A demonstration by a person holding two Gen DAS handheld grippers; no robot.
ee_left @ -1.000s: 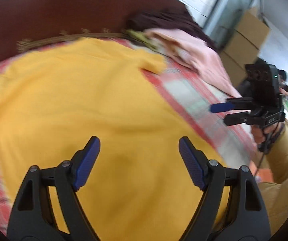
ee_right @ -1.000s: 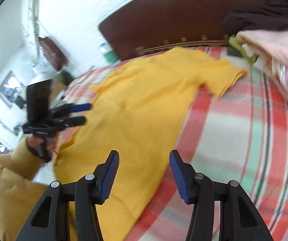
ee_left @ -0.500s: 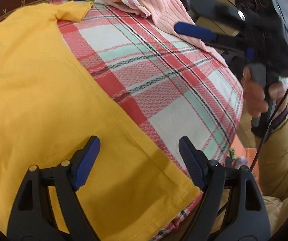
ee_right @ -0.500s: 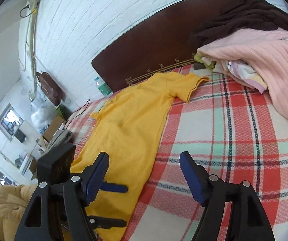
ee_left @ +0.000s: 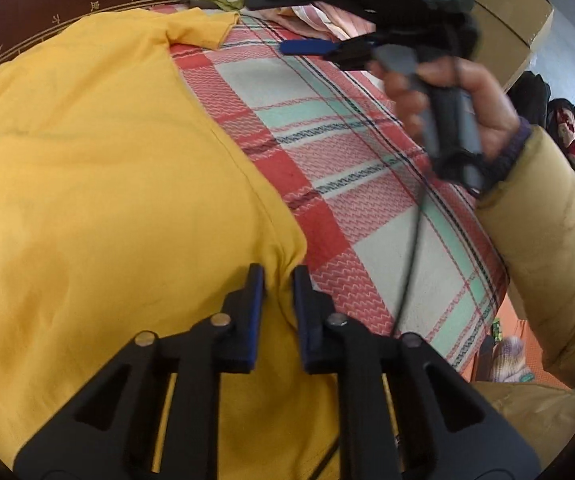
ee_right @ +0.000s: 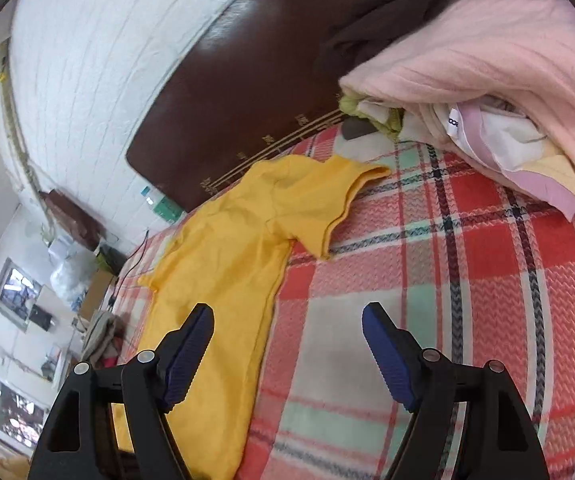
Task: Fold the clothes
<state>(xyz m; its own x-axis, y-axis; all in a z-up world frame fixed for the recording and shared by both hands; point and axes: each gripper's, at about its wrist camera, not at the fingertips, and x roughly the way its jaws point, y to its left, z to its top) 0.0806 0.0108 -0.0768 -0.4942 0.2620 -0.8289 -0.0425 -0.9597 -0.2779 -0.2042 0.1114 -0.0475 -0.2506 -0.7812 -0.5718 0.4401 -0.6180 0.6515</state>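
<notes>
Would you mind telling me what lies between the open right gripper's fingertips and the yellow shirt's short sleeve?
In the right wrist view, the right gripper and the yellow shirt's sleeve are separated only by bare plaid blanket and the shirt's side edge; nothing else.

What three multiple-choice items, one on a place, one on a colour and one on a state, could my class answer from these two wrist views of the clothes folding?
1. Where does the pink sweater lie?
A. Piled by the headboard
B. Under the T-shirt
C. On the floor

2. What colour is the T-shirt?
A. Green
B. Yellow
C. White

3. How do the left tongs stand?
A. Wide open above the blanket
B. Closed on the T-shirt's side edge
C. Holding the sweater

Answers:
1 A, it tops the heap at the bed's head.
2 B, yellow cloth spreads over the plaid blanket.
3 B, yellow fabric bunches between the pads, while the right tongs gape empty.
</notes>
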